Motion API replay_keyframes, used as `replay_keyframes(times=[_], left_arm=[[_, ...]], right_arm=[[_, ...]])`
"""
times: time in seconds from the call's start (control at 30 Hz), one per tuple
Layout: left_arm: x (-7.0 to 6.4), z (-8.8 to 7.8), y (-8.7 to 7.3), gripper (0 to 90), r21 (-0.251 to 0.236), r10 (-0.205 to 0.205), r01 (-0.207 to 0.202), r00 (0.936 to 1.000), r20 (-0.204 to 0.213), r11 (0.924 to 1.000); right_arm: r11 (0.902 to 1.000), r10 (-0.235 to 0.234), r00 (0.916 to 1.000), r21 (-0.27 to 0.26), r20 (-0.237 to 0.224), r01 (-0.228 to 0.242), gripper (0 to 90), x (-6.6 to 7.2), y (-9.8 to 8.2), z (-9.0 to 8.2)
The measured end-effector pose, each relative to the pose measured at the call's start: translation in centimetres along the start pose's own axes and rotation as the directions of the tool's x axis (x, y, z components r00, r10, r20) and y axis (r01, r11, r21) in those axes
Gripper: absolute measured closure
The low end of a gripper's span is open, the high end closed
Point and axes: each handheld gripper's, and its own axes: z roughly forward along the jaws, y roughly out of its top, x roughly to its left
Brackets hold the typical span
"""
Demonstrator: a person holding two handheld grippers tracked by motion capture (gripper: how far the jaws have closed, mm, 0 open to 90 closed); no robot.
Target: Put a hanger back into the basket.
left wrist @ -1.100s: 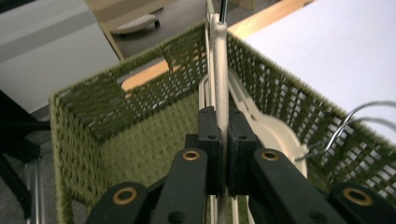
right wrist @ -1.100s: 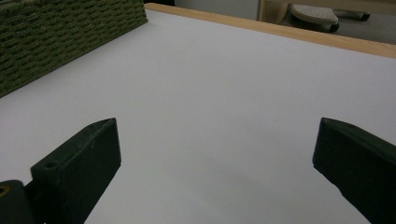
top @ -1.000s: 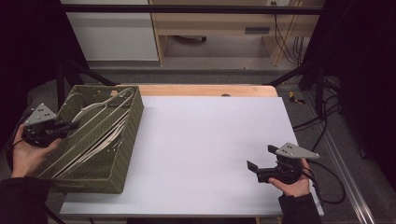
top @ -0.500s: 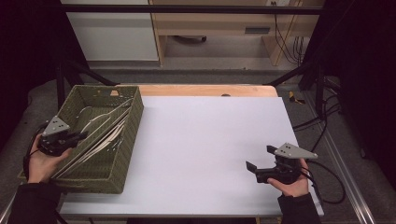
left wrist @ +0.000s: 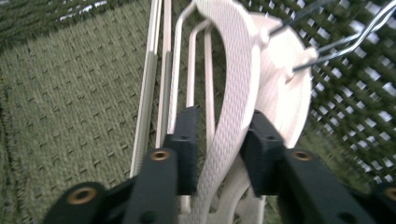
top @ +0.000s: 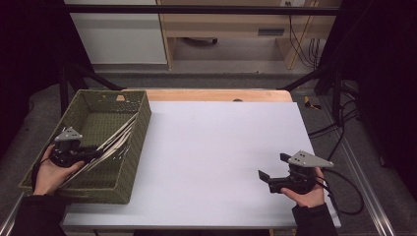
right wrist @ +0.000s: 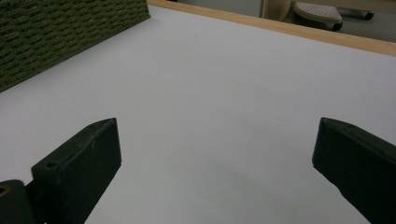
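Lowered into the basket (top: 136, 128), left tongs (left wrist: 218, 135) have just been opening around a white hanger (left wrist: 233, 88), not clamped; next, close. Right tongs (top: 275, 173) idle, released.

Your desk (top: 221, 147) has a white top with a wood strip along its far edge; a green woven basket (top: 135, 147) (open-topped) sits at its left end.
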Motion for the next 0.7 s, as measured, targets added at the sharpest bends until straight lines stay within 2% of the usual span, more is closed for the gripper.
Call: replay_keyframes(times=[0.07,0.1,0.13,0.3,0.37,0.47,0.57,0.7], left_arm=[[-0.2,-0.2,0.2,54.4,-0.032,-0.015,0.016,0.9998,0.012,0.9994],[-0.3,-0.5,0.4,52.5,-0.039,-0.003,0.003,0.9999,0.015,0.9992],[-0.4,-0.8,0.6,50.5,-0.069,-0.012,0.013,0.9999,0.010,0.9975],[-1.2,-2.3,1.7,37.3,-0.179,-0.030,0.029,0.9995,-0.004,0.9834],[-1.8,-2.9,2.1,32.2,-0.228,-0.033,0.032,0.9994,-0.002,0.9731],[-3.3,-3.7,2.8,27.3,-0.301,-0.030,0.035,0.9993,0.023,0.9529],[-4.9,-4.1,3.4,19.6,-0.344,-0.001,0.012,0.9995,0.032,0.9388],[-7.2,-4.2,4.0,12.9,-0.400,0.032,0.001,0.9967,0.075,0.9164]], right_arm=[[1.0000,-0.002,1.0000,0.000,-0.003,0.002,1.8,0.0,0.0,0.0],[1.0000,-0.002,1.0000,0.000,-0.004,0.002,1.8,0.0,0.0,0.0],[1.0000,-0.006,1.0000,0.000,-0.004,0.006,1.8,0.0,0.0,0.0],[0.9999,-0.005,1.0000,-0.010,-0.006,0.005,1.9,0.0,0.1,-0.1],[0.9999,-0.005,0.9999,-0.013,-0.011,0.005,1.8,0.0,0.1,-0.2],[0.9998,-0.002,0.9999,-0.020,-0.012,0.002,1.8,0.0,0.2,-0.3],[0.9997,-0.006,0.9999,-0.022,-0.014,0.005,1.8,0.0,0.2,-0.4],[0.9995,-0.008,0.9998,-0.031,-0.016,0.007,1.8,0.0,0.2,-0.6]])
